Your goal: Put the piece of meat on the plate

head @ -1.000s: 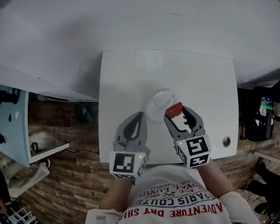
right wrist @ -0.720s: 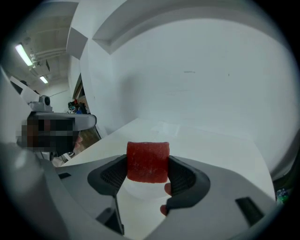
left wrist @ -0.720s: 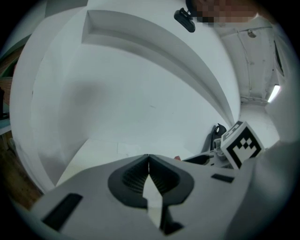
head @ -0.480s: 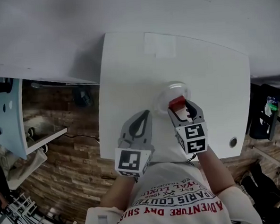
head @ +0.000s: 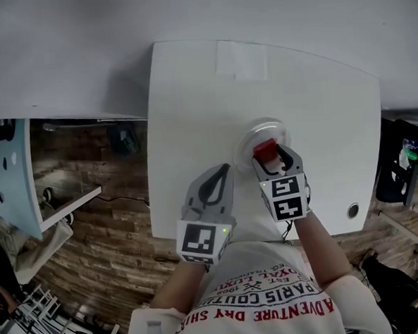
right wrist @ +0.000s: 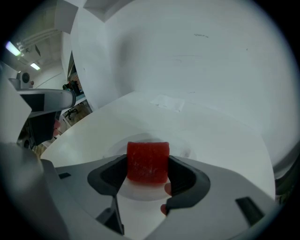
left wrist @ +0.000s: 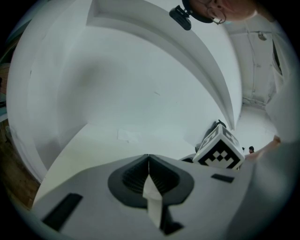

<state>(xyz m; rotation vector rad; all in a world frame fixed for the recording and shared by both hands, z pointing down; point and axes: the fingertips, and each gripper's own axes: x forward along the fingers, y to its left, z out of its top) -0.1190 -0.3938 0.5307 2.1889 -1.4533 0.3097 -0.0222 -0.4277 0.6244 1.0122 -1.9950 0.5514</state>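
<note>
A red cube of meat [head: 265,151] [right wrist: 148,161] is clamped between the jaws of my right gripper [head: 268,154] [right wrist: 148,169], which is shut on it. It hangs just over a small white plate [head: 276,130] [right wrist: 140,193] on the white table [head: 191,107]. Whether the meat touches the plate I cannot tell. My left gripper [head: 221,173] [left wrist: 148,168] is shut with nothing between its jaws, to the left of the plate near the table's front edge.
A pale rectangular patch [head: 241,59] lies on the table beyond the plate. A round metal fitting [head: 352,210] sits near the table's front right corner. White shelving [head: 12,175] stands off to the left over a wood floor.
My right gripper has carried the meat forward from the plate's near rim to over its middle. The left gripper stayed beside it, shut.
</note>
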